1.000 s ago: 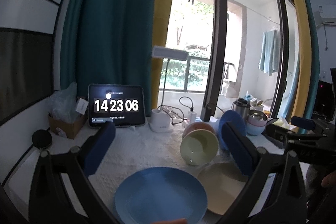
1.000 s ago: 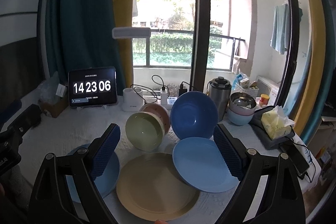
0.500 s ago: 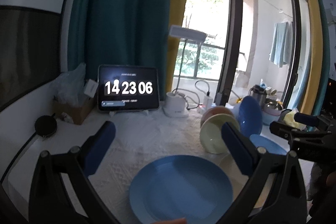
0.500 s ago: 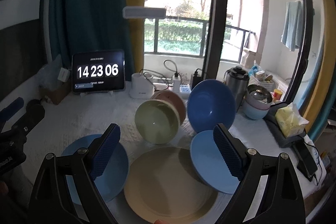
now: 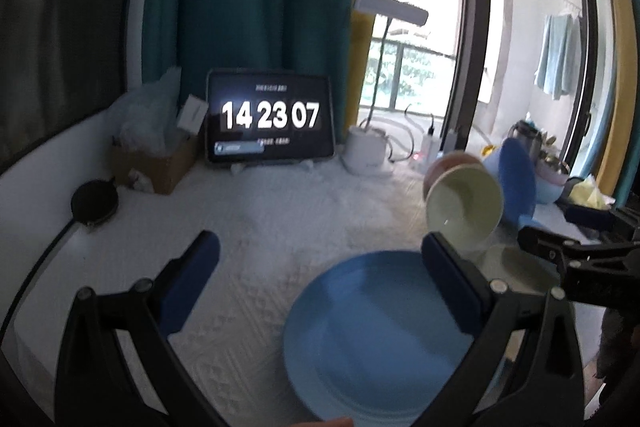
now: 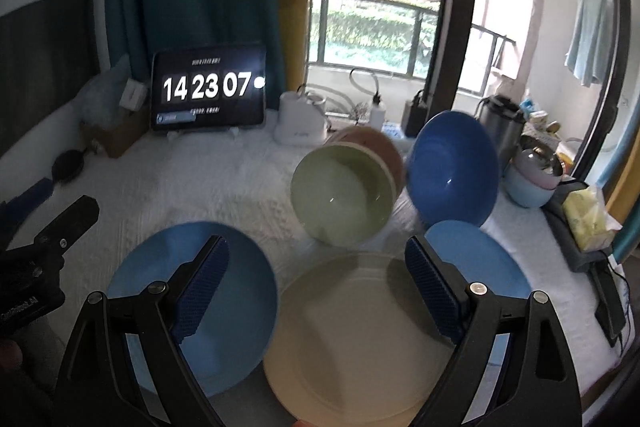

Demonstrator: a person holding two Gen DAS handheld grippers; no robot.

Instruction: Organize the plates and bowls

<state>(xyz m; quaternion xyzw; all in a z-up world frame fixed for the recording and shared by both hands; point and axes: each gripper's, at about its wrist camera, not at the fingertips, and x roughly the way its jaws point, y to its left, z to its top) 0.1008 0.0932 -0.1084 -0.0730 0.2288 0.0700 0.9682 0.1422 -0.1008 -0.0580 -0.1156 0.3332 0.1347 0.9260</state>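
Both grippers hovering open over plates

The left gripper point(image 5: 320, 287) is gaping above the blue plate point(image 5: 380, 339); the right gripper point(image 6: 316, 283) is spreading empty over the tan plate point(image 6: 360, 339) on the surface point(image 6: 224, 187).

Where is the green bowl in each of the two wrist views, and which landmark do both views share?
Left wrist view: the green bowl is at the right, tipped on its side, above the blue plate.
Right wrist view: it is at the centre, above the beige plate.
Shared landmark: the clock tablet reading 14 23 07.
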